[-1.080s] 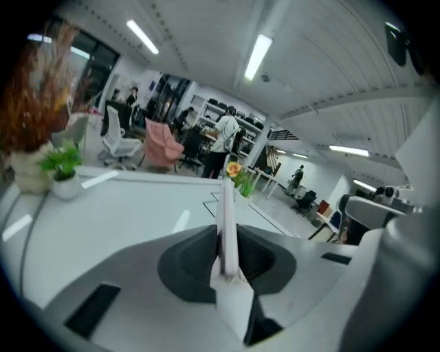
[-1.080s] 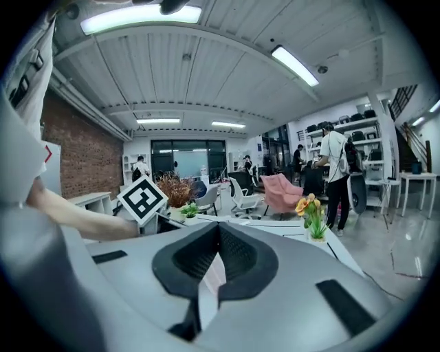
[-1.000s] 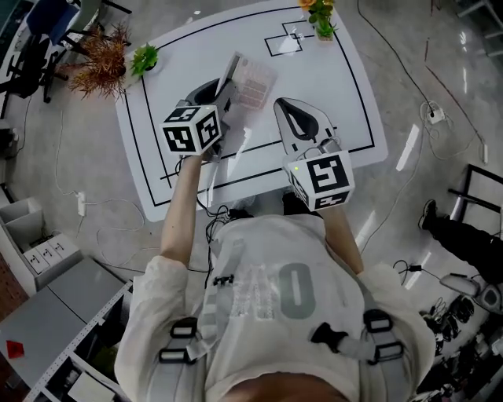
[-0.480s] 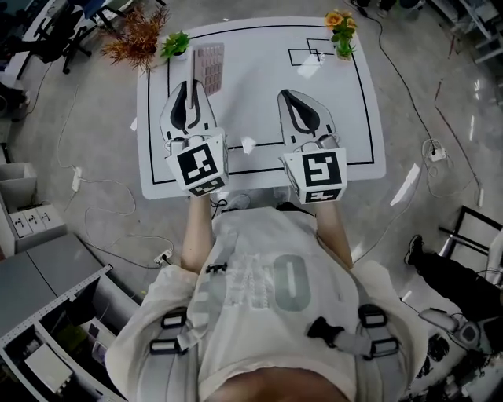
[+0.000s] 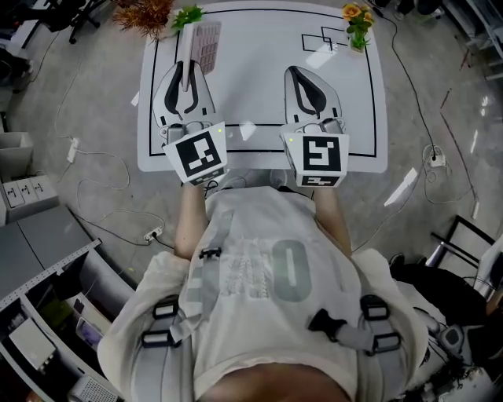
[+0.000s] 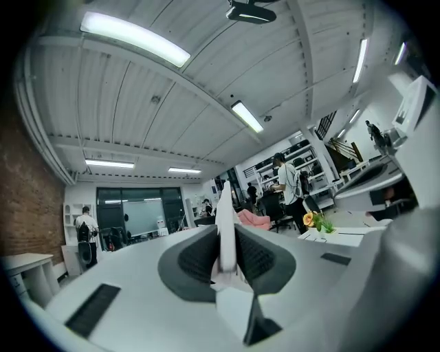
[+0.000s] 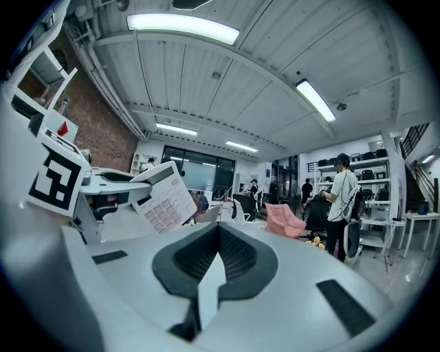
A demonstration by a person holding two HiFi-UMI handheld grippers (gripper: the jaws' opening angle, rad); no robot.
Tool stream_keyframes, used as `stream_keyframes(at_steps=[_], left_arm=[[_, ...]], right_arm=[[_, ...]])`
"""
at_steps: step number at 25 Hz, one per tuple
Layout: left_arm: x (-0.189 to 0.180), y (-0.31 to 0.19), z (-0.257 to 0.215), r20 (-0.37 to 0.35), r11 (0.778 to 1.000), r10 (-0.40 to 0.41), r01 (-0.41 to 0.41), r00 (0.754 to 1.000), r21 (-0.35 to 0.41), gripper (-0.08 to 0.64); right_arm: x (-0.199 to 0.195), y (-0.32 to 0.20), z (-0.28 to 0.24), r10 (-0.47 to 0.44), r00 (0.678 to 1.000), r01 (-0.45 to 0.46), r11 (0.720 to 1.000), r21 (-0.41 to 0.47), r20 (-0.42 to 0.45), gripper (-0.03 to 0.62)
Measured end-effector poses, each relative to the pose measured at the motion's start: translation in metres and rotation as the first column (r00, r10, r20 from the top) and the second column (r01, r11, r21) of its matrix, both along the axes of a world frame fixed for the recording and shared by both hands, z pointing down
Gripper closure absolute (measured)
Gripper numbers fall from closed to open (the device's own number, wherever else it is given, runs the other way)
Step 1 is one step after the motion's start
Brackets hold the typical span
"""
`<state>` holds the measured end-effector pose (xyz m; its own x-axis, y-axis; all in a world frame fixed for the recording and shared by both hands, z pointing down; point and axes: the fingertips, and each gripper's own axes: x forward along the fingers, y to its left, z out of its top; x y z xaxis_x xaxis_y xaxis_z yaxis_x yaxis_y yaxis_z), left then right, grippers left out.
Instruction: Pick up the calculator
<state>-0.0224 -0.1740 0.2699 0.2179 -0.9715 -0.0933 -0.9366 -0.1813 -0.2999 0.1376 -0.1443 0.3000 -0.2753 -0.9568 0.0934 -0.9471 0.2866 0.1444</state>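
Closest to the head camera, the person's forearms are reaching out level over the near edge of the white tabletop (image 5: 259,86), each carrying a gripper with a marker cube. On the right, the right gripper (image 5: 305,78) is hovering over bare tabletop. Its fingers are pressing together on nothing, as the right gripper view confirms.

On the left, the left gripper (image 5: 187,72) is doing the work. Its fingers (image 6: 192,258) are clenching on the calculator (image 5: 206,45), which is showing edge-on between them as a thin pale blade in the left gripper view. From the right gripper view the calculator is showing its keypad and dark display, tilted and apparently raised clear of the tabletop near the far left corner.

Judging by its look, the calculator is behaving as a light, stiff plastic slab with a smooth casing that could be slipping under a narrow pinch. The hold seems to be sitting on its near end, so most of the body is jutting out past the fingers and could be pivoting if the wrist jerks. Gripping across the two flat faces nearer the middle would be steadying it better. Pads are safest lying on the case border and off the display, the likeliest part to mark or crack.

Beyond it, a dried orange plant (image 5: 145,12), a small green plant (image 5: 187,14) and a pot of orange flowers (image 5: 357,17) are lining the far edge.
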Motion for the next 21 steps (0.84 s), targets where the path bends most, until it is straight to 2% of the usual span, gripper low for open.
stream_keyframes(at_steps=[9, 21], left_arm=[[0.008, 0.000, -0.004, 0.018, 1.000, 0.024, -0.024, 1.000, -0.003, 0.483], [0.011, -0.002, -0.004, 0.011, 1.000, 0.022, -0.022, 1.000, -0.003, 0.483]], right_arm=[[-0.002, 0.001, -0.004, -0.028, 0.999, 0.027, 1.000, 0.008, 0.025, 0.589], [0.003, -0.003, 0.001, -0.016, 1.000, 0.016, 1.000, 0.000, 0.019, 0.589]])
